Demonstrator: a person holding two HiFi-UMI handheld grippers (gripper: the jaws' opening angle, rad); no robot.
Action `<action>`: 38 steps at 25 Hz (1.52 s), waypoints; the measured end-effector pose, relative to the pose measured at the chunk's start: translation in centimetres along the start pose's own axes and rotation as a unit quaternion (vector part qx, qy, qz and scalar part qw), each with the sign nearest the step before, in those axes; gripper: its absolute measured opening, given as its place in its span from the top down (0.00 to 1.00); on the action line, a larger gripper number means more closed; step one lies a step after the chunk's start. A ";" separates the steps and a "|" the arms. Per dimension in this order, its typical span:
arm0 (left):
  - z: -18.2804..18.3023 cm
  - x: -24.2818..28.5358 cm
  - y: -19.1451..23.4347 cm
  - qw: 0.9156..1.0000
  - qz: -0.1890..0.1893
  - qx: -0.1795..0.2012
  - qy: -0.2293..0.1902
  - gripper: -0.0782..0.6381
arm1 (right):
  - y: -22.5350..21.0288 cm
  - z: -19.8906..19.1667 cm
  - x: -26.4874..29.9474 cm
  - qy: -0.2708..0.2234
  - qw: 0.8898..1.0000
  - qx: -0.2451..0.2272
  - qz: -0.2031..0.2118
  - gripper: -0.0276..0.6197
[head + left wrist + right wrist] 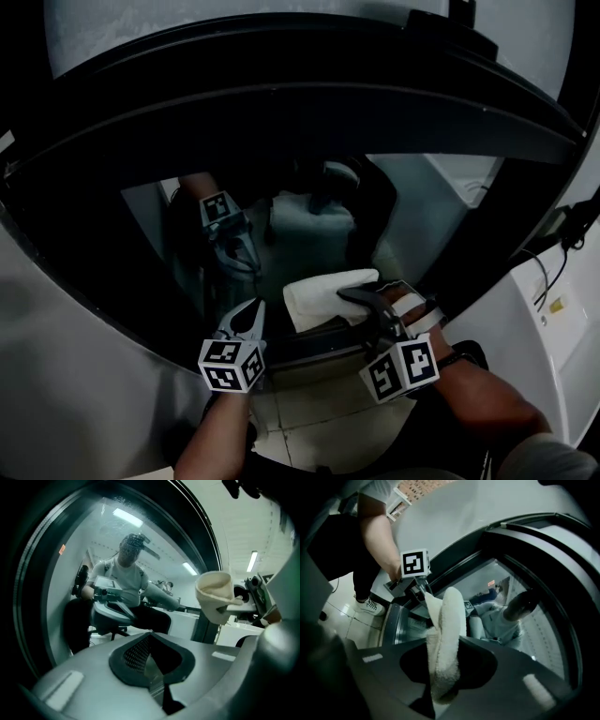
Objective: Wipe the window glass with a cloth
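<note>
- the window glass (431, 216) is set in a dark curved frame (281, 103).
- the white cloth (323, 295) is pinched by the right tool (364, 300), at the glass.
- the left tool (249, 317) is pressed together, empty.
- flat, overlapping strokes are advised.

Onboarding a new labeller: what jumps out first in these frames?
The white cloth, pinched in the right gripper, is held at the lower middle of the curved, dark-framed window glass. Next, the glass mirrors the person and the grippers. The left gripper sits shut and empty to the cloth's left.
</note>
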State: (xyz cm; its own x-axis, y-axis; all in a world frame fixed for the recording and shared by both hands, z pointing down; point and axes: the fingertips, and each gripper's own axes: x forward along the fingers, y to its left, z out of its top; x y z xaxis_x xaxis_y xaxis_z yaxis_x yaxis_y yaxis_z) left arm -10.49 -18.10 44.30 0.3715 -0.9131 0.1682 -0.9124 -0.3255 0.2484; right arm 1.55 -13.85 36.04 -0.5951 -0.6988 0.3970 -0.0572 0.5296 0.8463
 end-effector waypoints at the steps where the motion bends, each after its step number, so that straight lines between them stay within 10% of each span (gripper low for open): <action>1: 0.1 0.0 -0.1 1.000 -0.001 0.000 -0.001 0.87 | -1.1 0.2 -0.7 -0.003 1.000 -0.004 -0.014 0.83; 16: -0.1 -0.1 -1.2 1.000 -0.013 0.004 0.004 0.87 | -17.8 2.4 -7.5 0.016 0.955 -0.124 -0.268 0.83; 38: -0.4 0.1 -1.6 1.000 -0.019 0.008 0.009 0.87 | -21.6 1.2 -5.8 0.031 0.934 -0.153 -0.323 0.83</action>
State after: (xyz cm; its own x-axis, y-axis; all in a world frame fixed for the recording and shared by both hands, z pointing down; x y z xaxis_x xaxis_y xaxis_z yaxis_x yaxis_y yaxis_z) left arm -8.94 -17.56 44.27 0.4089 -0.8956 0.1752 -0.9000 -0.3640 0.2398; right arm 5.24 -20.68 15.03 -0.4677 -0.8564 -0.2188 -0.1510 -0.1665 0.9744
